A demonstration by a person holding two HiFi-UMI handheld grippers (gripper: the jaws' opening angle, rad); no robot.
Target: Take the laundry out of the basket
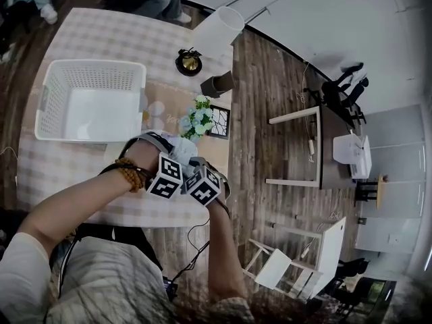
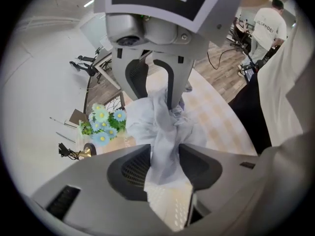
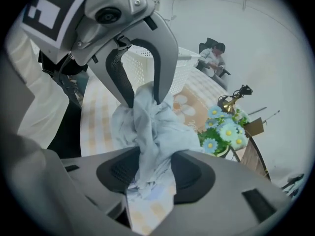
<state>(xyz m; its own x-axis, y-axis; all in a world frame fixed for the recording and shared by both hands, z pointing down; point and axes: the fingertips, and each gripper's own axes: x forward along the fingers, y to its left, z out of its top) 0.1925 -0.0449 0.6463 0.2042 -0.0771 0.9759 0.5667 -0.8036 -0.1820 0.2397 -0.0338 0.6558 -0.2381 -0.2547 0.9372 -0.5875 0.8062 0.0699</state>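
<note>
A crumpled pale blue cloth (image 1: 181, 144) lies on the checked tablecloth near the table's front right corner. Both grippers point steeply down onto it, side by side. In the left gripper view the cloth (image 2: 162, 127) rises in a bunch between the jaws of my left gripper (image 2: 165, 163), which stand apart and hold it loosely. The right gripper (image 3: 152, 166) is likewise open, with a fold of the cloth (image 3: 147, 127) in its gap. Each gripper faces the other across the cloth. The white laundry basket (image 1: 47, 100) stands empty at the table's left.
Blue artificial flowers (image 1: 197, 119) and a small framed picture (image 1: 219, 121) sit just beyond the cloth. A black-and-gold ornament (image 1: 189, 61) and a white cylinder (image 1: 219, 31) stand at the far edge. White chairs (image 1: 290, 262) are on the wooden floor to the right.
</note>
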